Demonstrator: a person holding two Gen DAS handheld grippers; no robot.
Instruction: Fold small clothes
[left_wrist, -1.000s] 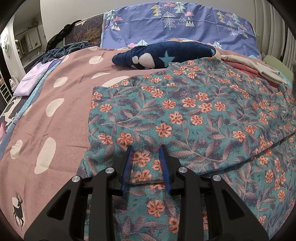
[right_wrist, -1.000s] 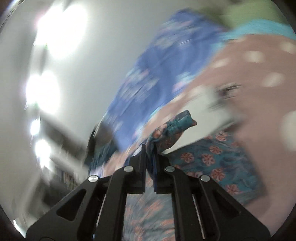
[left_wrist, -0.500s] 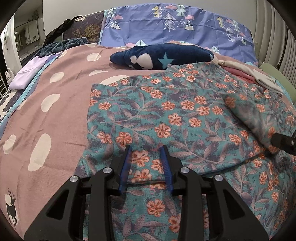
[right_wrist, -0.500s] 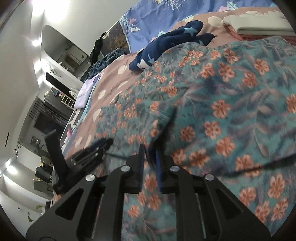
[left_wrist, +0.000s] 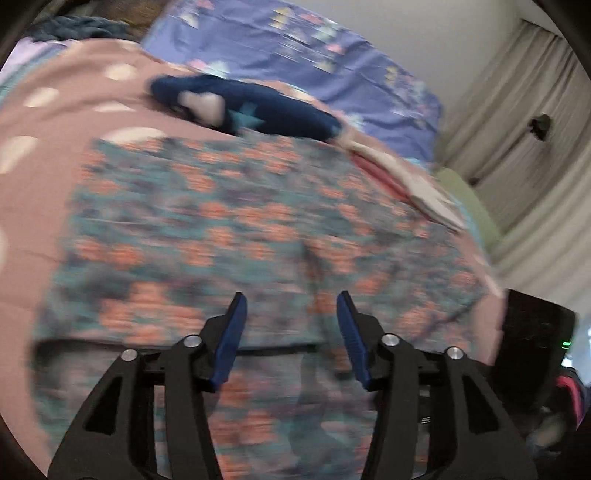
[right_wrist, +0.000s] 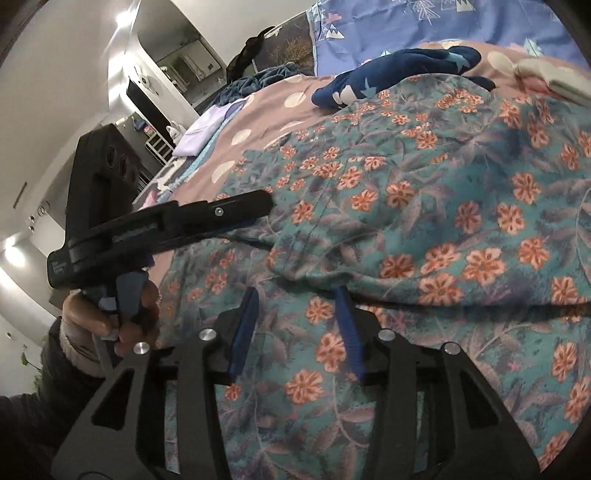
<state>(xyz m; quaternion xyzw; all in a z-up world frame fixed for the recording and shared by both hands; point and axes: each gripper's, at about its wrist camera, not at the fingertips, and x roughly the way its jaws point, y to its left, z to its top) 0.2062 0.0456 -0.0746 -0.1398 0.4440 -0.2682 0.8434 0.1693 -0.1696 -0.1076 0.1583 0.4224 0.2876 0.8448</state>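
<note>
The floral garment (right_wrist: 424, 206) lies spread on the pink spotted bedspread (right_wrist: 266, 110), one flap folded over. Both grippers — left gripper (left_wrist: 290, 306) and right gripper (right_wrist: 297, 299) — hover just above it, jaws wide, holding nothing.

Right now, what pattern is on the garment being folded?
Teal garment with orange flowers; clearest in right wrist view.
</note>
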